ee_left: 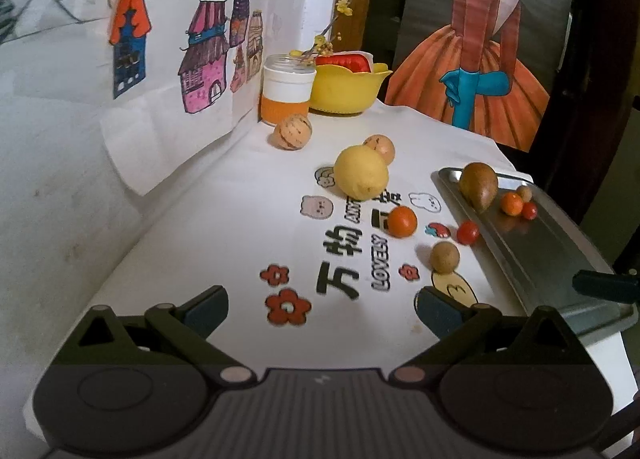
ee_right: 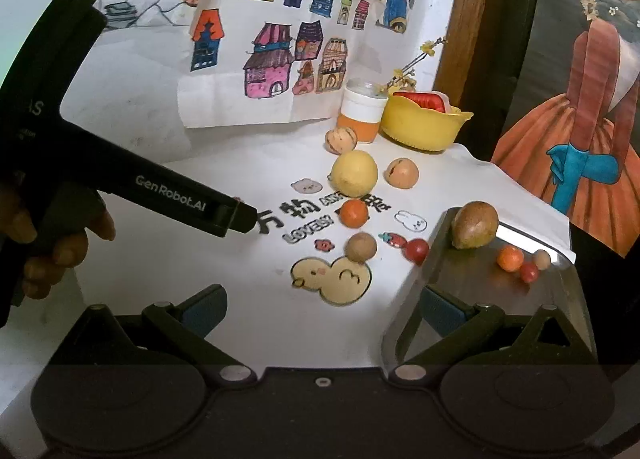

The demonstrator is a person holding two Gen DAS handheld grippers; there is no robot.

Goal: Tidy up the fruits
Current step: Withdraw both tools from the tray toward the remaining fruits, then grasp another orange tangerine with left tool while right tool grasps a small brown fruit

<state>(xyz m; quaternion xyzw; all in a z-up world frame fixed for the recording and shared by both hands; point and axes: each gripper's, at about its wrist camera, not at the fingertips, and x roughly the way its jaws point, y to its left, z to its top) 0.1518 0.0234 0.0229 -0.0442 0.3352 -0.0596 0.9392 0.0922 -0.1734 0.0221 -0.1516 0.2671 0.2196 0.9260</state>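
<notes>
— On the right side of the desk (ee_right: 224,163), what sits in the metal tray (ee_right: 460,299)?

— A brown-green pear-shaped fruit (ee_right: 475,230) at the far end, its long axis tilted and its narrow tip pointing down toward the near left. Near it lie a small orange fruit (ee_right: 510,258), a red cherry tomato (ee_right: 529,272) touching it, and a pale tan ball (ee_right: 542,259).

— And loose on the white cloth?

— A lemon (ee_left: 361,176), its nub aimed toward the near edge, touching or just in front of a peach-coloured fruit (ee_left: 380,148). A striped tan fruit (ee_left: 292,132) lies beside the orange-banded jar (ee_left: 287,93). Nearer are a tangerine (ee_left: 402,222), a second cherry tomato (ee_left: 467,232) just beside the tray's rim, and a brown ball (ee_left: 444,257).

— The claws?

— The left claw (ee_left: 322,309) is spread wide, holding nothing, above the printed lettering. The right claw (ee_right: 322,309) is likewise wide and empty, one finger (ee_right: 442,309) seemingly over the tray's near corner, though the fisheye makes that uncertain.
</notes>
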